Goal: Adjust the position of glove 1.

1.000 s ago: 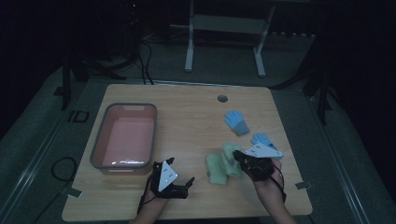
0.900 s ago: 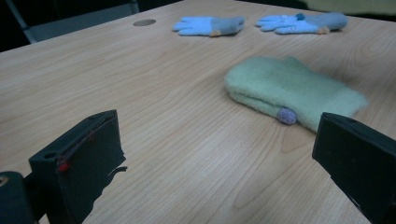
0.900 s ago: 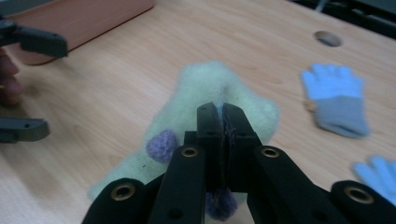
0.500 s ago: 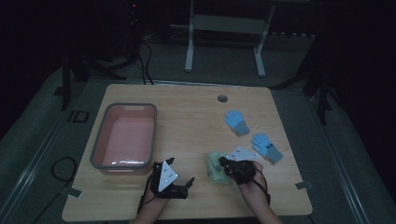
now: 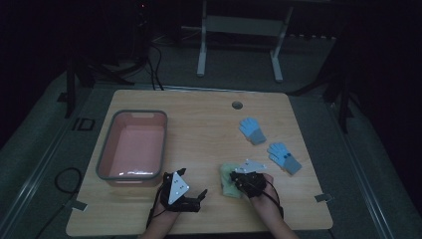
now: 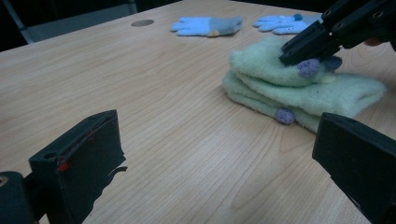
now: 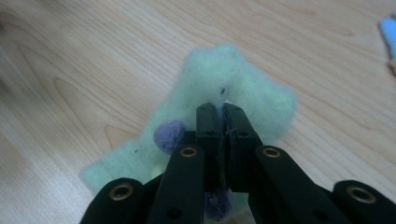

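Two pale green fuzzy gloves (image 6: 289,88) with purple pom-poms lie stacked near the table's front edge. My right gripper (image 7: 223,112) is shut on the fabric of the upper green glove (image 7: 219,70), beside a purple pom-pom (image 7: 169,133). From above, the right gripper (image 5: 239,178) sits over the right side of the green gloves (image 5: 228,181). My left gripper (image 6: 219,154) rests open low over the wood, its jaws wide apart and nothing between them, aimed at the stack. In the high view the left gripper (image 5: 193,182) lies left of the gloves.
Two blue gloves (image 5: 253,130) (image 5: 284,157) lie apart on the right half of the table. A pink tub with a grey rim (image 5: 102,162) stands at the left. A round hole (image 5: 237,105) sits near the far edge.
My right hand has come left and down with a green glove, which now lies on the other green glove. The left gripper has stayed put.
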Demonstrator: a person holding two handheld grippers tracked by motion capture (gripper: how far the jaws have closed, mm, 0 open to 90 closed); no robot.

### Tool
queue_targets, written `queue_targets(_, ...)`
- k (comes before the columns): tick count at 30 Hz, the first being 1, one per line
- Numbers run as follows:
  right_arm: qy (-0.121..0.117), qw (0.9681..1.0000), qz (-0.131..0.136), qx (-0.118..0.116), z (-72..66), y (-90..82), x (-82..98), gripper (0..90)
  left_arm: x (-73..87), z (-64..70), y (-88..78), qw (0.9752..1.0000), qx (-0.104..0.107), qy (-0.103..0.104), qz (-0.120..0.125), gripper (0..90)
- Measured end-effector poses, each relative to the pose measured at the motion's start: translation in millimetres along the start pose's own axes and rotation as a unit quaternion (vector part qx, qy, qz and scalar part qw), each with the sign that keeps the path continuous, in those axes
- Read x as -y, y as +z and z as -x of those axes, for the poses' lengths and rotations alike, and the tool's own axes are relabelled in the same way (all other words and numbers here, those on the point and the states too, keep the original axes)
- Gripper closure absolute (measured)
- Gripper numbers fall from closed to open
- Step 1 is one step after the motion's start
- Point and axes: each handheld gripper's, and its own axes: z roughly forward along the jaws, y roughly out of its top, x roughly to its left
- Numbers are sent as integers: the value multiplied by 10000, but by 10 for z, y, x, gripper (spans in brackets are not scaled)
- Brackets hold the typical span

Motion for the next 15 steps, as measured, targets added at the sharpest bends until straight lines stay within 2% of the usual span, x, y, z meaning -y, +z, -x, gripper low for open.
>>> queue_targets(5,56,9998,81,-168,28,-52,-13,779,-3,13,5,10000,-11,82,-22,18)
queue_targets(7,38,9997,134,-195,33,-86,-23,748,2,13,-9,9997,196,20,139,18)
queue_targets(9,72,9994,192,-279,49,-123,-34,678,1,32,-9,9995,244,105,176,18)
queue_targets(11,70,9992,246,-319,71,-151,-45,615,2,40,-9,9987,432,64,281,18)
queue_targets(12,87,9990,284,-348,85,-162,-49,581,0,47,-6,9985,456,92,297,17)
queue_targets(13,109,9987,307,-383,100,-173,-52,578,-1,52,-4,9981,527,113,302,18)
queue_targets(15,141,9982,350,-458,128,-185,-55,542,-13,59,9,9962,838,101,214,18)
